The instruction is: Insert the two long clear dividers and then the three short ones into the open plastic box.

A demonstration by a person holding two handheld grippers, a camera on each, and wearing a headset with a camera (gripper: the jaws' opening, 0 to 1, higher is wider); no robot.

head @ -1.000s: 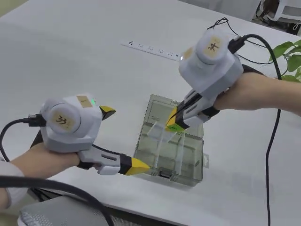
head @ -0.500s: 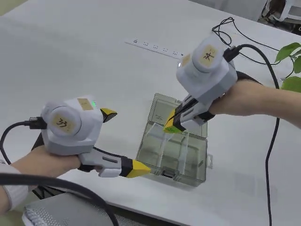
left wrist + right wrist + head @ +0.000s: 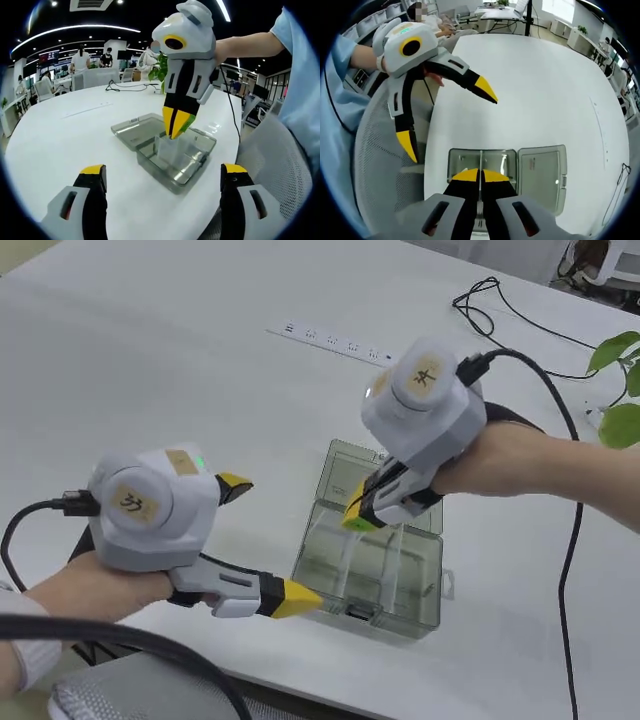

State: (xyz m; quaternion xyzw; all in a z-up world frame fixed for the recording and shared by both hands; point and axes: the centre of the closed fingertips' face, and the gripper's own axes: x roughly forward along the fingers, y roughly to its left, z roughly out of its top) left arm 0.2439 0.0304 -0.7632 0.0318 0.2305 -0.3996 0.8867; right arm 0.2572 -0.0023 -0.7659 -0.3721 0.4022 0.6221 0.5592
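An open clear plastic box (image 3: 425, 612) lies near the table's front edge, its lid (image 3: 350, 468) folded back flat on the far side. My right gripper (image 3: 357, 519) hangs over the box's left half, shut on a thin clear divider (image 3: 163, 145) whose lower part reaches into the box (image 3: 197, 167). In the right gripper view the jaws (image 3: 480, 175) meet on the divider's edge (image 3: 480, 160) above the box (image 3: 462, 161). Other clear dividers (image 3: 389, 570) stand inside. My left gripper (image 3: 265, 540) is open to the left of the box, holding nothing.
A white power strip (image 3: 335, 343) lies on the far side of the table, with black cables (image 3: 500, 300) behind it. Green plant leaves (image 3: 620, 380) reach in at the right. A grey mesh chair (image 3: 130, 690) sits below the front table edge.
My right gripper has moved slightly left and down over the box with the divider in it. The left gripper has stayed about where it was.
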